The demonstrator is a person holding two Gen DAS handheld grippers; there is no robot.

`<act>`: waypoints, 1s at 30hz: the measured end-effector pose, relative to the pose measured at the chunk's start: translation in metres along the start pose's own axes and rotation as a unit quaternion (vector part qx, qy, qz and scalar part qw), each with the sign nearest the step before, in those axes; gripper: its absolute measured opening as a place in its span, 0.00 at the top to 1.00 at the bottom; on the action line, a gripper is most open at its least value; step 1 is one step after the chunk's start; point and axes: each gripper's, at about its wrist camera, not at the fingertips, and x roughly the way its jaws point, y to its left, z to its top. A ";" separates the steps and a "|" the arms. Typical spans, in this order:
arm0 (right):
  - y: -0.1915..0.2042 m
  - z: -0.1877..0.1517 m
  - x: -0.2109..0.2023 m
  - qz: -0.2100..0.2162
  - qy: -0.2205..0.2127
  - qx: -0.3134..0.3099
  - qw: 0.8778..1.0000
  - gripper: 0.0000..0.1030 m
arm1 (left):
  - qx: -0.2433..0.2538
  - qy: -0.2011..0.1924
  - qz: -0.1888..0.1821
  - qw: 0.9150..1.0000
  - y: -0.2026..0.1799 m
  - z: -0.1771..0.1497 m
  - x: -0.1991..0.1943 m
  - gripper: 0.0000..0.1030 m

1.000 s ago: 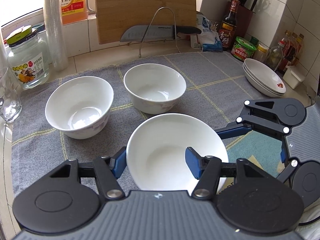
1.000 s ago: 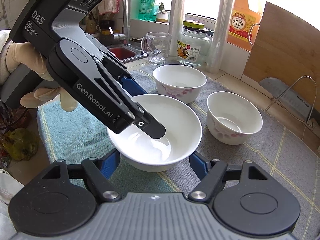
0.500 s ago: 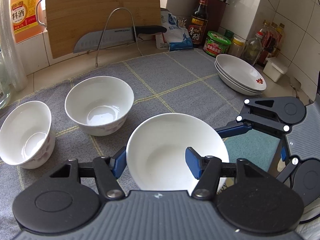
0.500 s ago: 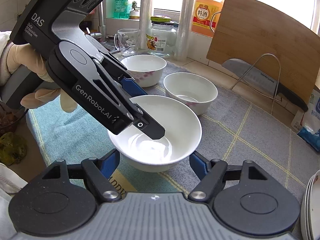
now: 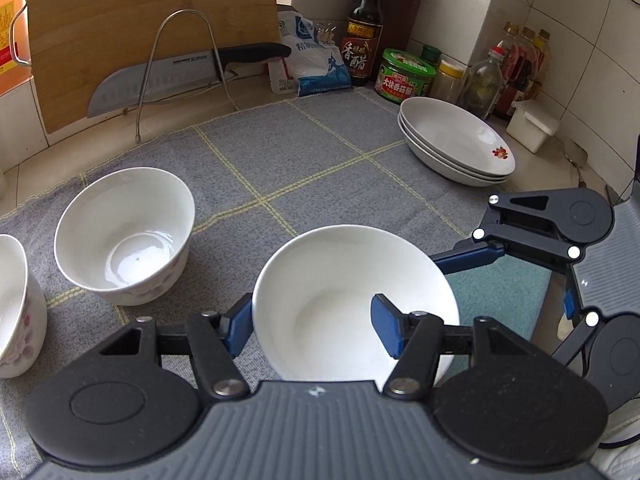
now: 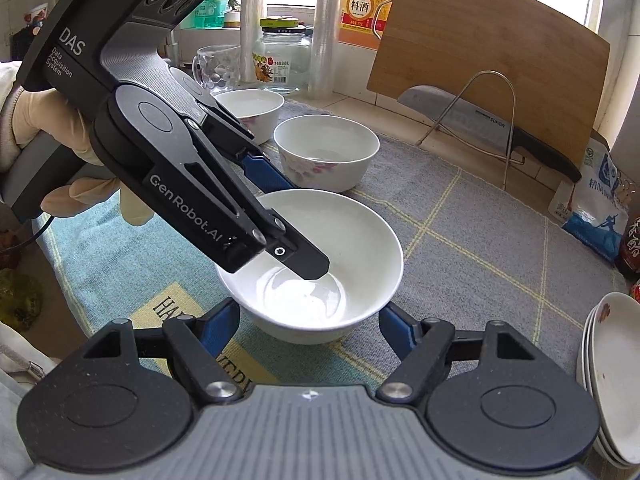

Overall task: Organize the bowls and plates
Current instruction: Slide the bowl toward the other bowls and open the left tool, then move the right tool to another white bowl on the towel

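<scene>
A plain white bowl is held just above the grey cloth by both grippers. My left gripper is shut on its rim, one finger inside the bowl and one outside. My right gripper grips the bowl low down, a blue finger on each side. Two flowered bowls stand upright to the left. A stack of white plates lies at the cloth's far right.
Behind the cloth a knife rests on a wire rack in front of a wooden board. Bottles and jars crowd the back right corner. A glass mug and jar stand back left. A gloved hand holds the left gripper.
Both grippers have carried the white bowl to the right across the cloth. The two flowered bowls now lie further left and the plate stack is closer.
</scene>
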 end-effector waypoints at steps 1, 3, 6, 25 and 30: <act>-0.001 0.000 0.000 0.000 0.001 0.000 1.000 0.22 | -0.001 0.001 0.000 1.000 -0.001 0.000 0.001 0.41; -0.002 -0.002 0.001 0.001 0.004 0.001 1.000 0.22 | -0.003 0.003 -0.001 1.000 -0.001 0.000 0.004 0.41; -0.004 -0.003 0.002 0.003 0.006 0.003 1.000 0.22 | -0.007 0.004 -0.001 1.000 -0.002 0.000 0.006 0.41; -0.006 0.001 -0.005 0.012 -0.013 0.011 1.000 0.00 | -0.011 -0.056 0.053 0.997 -0.002 -0.011 -0.024 0.10; -0.010 0.008 -0.012 0.016 -0.019 0.018 1.000 0.00 | -0.029 -0.081 0.094 0.992 0.005 -0.019 -0.041 0.10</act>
